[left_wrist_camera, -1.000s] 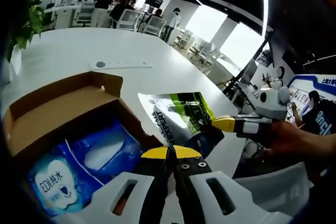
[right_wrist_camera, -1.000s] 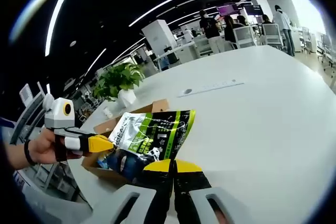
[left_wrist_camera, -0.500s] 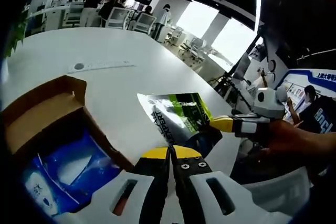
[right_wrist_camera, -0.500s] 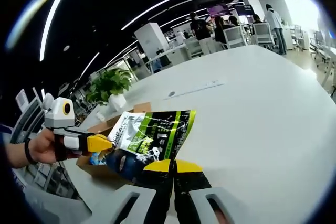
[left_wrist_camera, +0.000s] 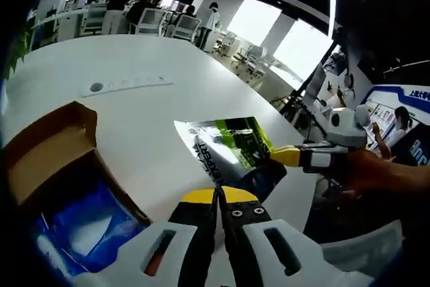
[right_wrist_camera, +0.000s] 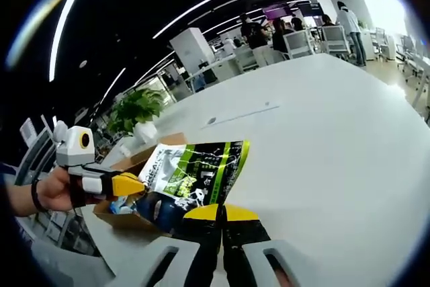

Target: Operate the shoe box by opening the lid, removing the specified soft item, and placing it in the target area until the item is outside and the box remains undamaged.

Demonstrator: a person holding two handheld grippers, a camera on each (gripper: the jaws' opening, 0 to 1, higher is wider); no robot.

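Both hand-held grippers are clamped on the green-and-silver pouch [left_wrist_camera: 228,149]: the left hand-held gripper [left_wrist_camera: 216,196] pinches one edge, the right hand-held gripper [right_wrist_camera: 216,212] another, holding it in the air over the white desk [left_wrist_camera: 134,105], beside the open shoe box [left_wrist_camera: 47,146]. If they pull apart, the pouch probably tears or slips free.

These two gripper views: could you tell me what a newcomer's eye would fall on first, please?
The shiny green-and-silver pouch, held above the white table with both grippers shut on it: the right gripper at its lower edge, the left gripper likewise. Next, the open cardboard shoe box at the left gripper view's left, blue soft packs inside.
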